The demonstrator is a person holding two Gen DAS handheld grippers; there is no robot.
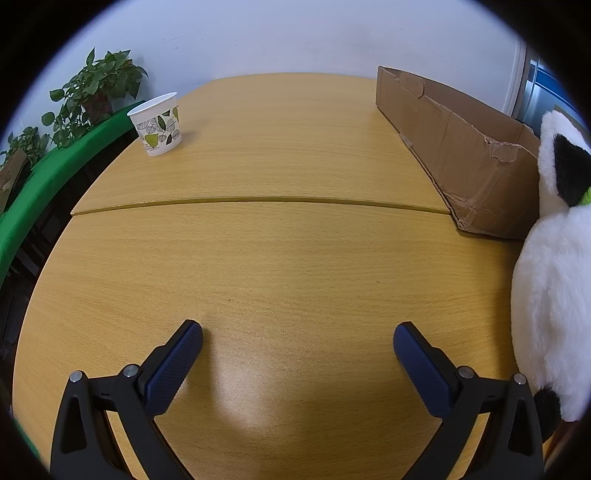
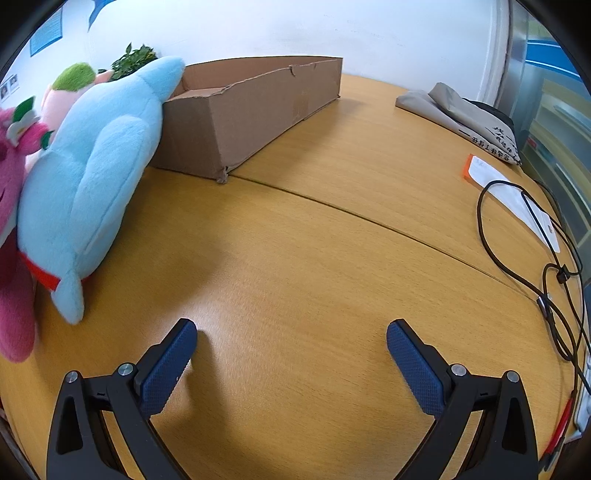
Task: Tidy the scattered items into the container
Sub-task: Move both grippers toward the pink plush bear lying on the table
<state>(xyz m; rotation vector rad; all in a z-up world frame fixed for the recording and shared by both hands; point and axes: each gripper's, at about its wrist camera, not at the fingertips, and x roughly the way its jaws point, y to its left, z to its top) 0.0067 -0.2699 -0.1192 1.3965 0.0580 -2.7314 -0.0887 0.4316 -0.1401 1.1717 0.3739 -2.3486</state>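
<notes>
Only left: paper cup (image 1: 158,123), right: cable (image 2: 524,236)

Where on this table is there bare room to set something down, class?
Bare wood lies between the paper cup and the cardboard box, and ahead of both open grippers. It is crowded by the plush toys beside the box and by the black cable.

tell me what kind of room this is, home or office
Most likely an office or meeting room: a long wooden table made of joined sections, potted plants along a plain white wall, and printed notices pinned up. The plush toys look brought in.
</notes>
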